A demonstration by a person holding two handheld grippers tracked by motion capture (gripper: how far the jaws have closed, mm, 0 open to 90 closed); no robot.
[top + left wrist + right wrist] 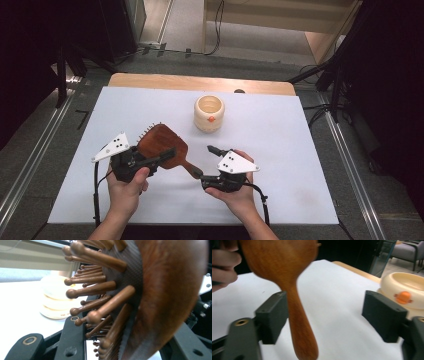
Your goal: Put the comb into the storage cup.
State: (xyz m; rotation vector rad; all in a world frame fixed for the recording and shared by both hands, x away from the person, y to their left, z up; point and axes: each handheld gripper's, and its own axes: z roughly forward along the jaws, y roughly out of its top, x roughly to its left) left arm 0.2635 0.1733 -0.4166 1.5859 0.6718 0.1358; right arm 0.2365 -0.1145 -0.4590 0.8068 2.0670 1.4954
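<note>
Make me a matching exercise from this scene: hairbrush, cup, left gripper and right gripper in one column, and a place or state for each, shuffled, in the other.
Things:
1. wooden hairbrush
2. cream cup
3. left gripper
4. right gripper

States:
A. jaws wide apart, with the handle between them
B. stands alone at the far middle of the table
C. held off the table, bristles turned away from the high view
D. clamped on the brush head

Pairs: 1-C, 2-B, 3-D, 4-A

A lab-like recording room: white-covered table (280, 150), floor rails (35, 150), dark stands (335, 85), trailing floor cables (218, 25).
</note>
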